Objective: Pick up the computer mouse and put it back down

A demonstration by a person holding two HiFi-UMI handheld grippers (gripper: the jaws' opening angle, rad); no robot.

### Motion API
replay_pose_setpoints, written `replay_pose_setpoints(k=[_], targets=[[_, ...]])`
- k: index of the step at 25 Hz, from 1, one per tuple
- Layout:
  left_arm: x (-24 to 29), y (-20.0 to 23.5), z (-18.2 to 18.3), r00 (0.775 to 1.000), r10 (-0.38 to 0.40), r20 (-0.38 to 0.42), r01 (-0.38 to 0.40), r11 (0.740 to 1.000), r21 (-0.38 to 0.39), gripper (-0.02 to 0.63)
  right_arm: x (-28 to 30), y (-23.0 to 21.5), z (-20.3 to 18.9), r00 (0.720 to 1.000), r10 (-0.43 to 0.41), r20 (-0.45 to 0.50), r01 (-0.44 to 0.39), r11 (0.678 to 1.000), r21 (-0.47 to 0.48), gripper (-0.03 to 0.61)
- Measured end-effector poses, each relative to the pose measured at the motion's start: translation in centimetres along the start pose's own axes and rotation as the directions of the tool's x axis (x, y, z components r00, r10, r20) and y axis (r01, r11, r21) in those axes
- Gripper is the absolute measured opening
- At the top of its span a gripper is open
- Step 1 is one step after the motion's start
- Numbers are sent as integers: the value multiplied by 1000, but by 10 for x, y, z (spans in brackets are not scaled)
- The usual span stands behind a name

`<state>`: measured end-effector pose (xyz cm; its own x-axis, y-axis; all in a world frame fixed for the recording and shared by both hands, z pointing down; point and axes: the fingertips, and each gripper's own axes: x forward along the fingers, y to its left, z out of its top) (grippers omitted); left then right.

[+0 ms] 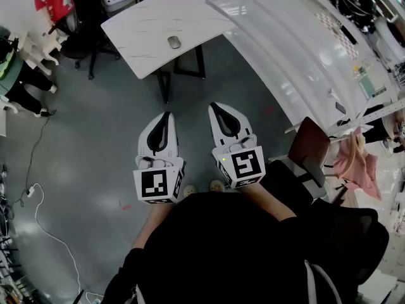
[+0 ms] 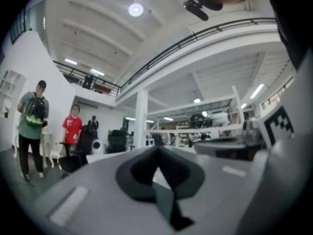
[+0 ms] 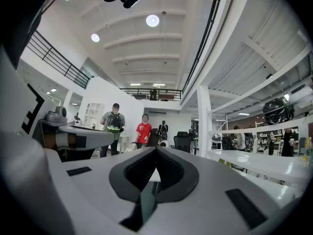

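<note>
A small grey computer mouse [image 1: 174, 42] lies on a white marble-patterned table [image 1: 142, 27] at the top of the head view, well ahead of both grippers. My left gripper [image 1: 168, 114] and right gripper [image 1: 214, 106] are held side by side over the grey floor, pointing toward the table, both a good way short of it. Each has its jaw tips touching and nothing between them. The left gripper view shows its gripper [image 2: 157, 150] shut, and the right gripper view shows its gripper [image 3: 157, 150] shut too. The mouse cannot be seen in either gripper view.
A long white counter [image 1: 297, 56] runs along the right. A black office chair [image 1: 79, 40] stands left of the table, a brown chair [image 1: 310, 145] beside my right arm. A cable [image 1: 38, 201] trails on the floor at left. Two people [image 3: 114, 126] stand far behind the table.
</note>
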<state>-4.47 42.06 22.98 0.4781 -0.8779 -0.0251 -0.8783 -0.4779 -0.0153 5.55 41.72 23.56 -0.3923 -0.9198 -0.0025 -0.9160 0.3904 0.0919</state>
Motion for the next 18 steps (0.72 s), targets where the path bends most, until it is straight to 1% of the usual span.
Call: replay_pose_setpoints(k=[6, 11, 18], targets=[[2, 6, -1, 1000, -6, 2, 6, 1000, -1, 5, 5, 3, 1, 1000, -12, 0, 12, 1000, -7, 18], [-1, 10, -5, 1000, -22, 7, 22, 1000, -12, 5, 4, 7, 1, 999, -28, 15, 28, 1000, 13, 18], [-6, 27, -9, 999, -34, 8, 34, 999, -22, 5, 13, 19, -2, 999, -38, 16, 37, 999, 27, 20]])
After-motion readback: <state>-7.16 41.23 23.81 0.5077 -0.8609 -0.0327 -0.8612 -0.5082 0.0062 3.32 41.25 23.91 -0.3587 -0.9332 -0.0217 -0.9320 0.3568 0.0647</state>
